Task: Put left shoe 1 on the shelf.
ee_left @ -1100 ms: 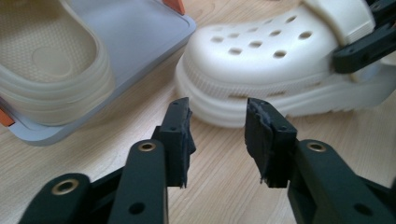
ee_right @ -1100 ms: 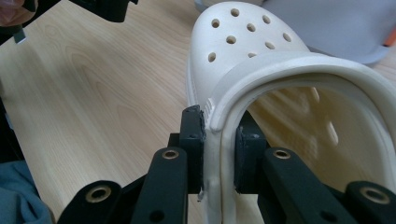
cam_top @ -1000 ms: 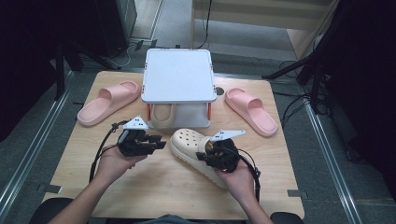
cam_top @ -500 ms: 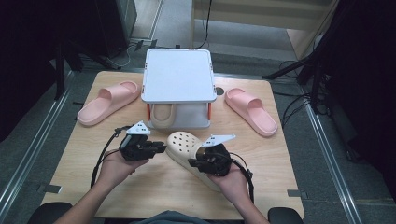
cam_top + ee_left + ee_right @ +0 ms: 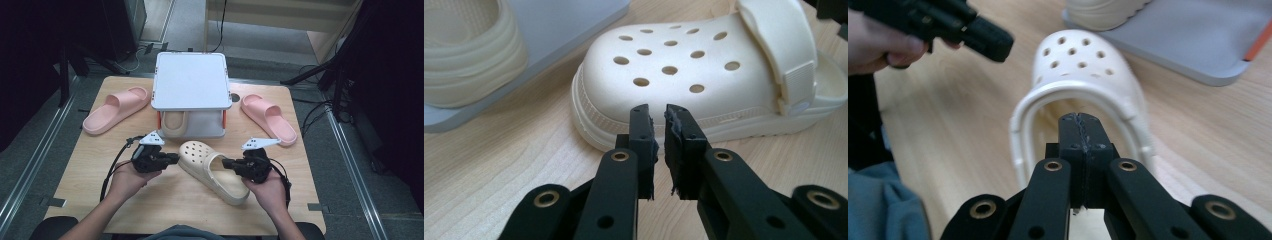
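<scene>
Cream-coloured and dotted with round holes, a clog (image 5: 212,170) lies on the wooden table (image 5: 90,180) just in front of the person, its toe pointing up and to the left and its heel toward the near right. Two hands come in from the near edge, each with a black gripper. The left gripper (image 5: 172,158) points at the toe of the clog from the left; in the left gripper view its jaws have just been closing and now stand a narrow slit apart, with nothing between them, their tips (image 5: 657,114) just short of the clog's ribbed sole edge (image 5: 594,127). The right gripper (image 5: 226,163) points at the clog from the right, over its open heel part. In the right gripper view its jaws have just shut, pressed pad to pad on nothing, in front of the strap (image 5: 1073,100) that arches over the opening; whether they touch the clog cannot be told.

Past the clog stands a low grey shelf (image 5: 190,80) with a flat top and orange posts, and a second cream clog (image 5: 172,122) sits inside under it. On either side of the shelf lies a pink slipper, one at the left (image 5: 115,109) and one at the right (image 5: 269,119), each well apart from the clog. Beyond the table is grey floor.
</scene>
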### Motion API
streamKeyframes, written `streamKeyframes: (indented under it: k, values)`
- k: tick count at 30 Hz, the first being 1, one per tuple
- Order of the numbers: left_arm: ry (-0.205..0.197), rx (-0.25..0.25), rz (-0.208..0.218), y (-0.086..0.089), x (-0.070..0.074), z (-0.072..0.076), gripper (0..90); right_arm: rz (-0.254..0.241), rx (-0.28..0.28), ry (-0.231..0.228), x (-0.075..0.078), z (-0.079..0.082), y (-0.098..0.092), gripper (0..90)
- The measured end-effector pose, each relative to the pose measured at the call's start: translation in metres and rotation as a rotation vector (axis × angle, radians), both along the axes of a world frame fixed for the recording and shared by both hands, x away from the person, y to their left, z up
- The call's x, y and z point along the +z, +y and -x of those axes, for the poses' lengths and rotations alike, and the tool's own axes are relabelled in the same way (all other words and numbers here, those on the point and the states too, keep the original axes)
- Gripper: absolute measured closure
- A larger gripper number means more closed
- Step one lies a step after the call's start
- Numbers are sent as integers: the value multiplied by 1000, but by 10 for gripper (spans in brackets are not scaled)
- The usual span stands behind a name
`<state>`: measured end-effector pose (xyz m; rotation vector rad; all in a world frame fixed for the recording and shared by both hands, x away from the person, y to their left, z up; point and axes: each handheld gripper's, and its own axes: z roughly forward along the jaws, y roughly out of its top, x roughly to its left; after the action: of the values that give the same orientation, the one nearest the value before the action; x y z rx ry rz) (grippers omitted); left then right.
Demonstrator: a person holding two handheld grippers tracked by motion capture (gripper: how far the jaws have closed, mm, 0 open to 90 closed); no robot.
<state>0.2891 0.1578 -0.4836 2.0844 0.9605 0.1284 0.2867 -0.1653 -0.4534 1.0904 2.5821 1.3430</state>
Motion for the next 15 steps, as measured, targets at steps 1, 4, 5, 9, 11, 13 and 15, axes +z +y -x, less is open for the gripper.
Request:
streamKeyframes:
  k: [1, 4, 5, 9, 11, 13, 15]
  values:
    - [-2, 0, -2, 0, -1, 0, 821, -3, -8, -1, 0, -3, -2, 900]
    - [-2, -2, -1, 0, -2, -1, 822, 7, -33, -12, -1, -10, -4, 900]
    - [-2, -2, -3, -1, -3, -1, 822, 13, -43, -22, -1, -12, -5, 900]
    - [-1, -3, -6, -3, -5, -2, 824, 13, -70, -44, -5, -25, -8, 900]
    - [0, -3, -16, -6, -7, -2, 823, 21, -83, -41, -9, -32, -8, 900]
    - [0, -3, -14, -8, -9, -2, 823, 25, -83, -27, -14, -38, -7, 900]
    - [0, -3, -19, -10, -10, -2, 823, 34, -77, -16, -18, -41, -6, 900]
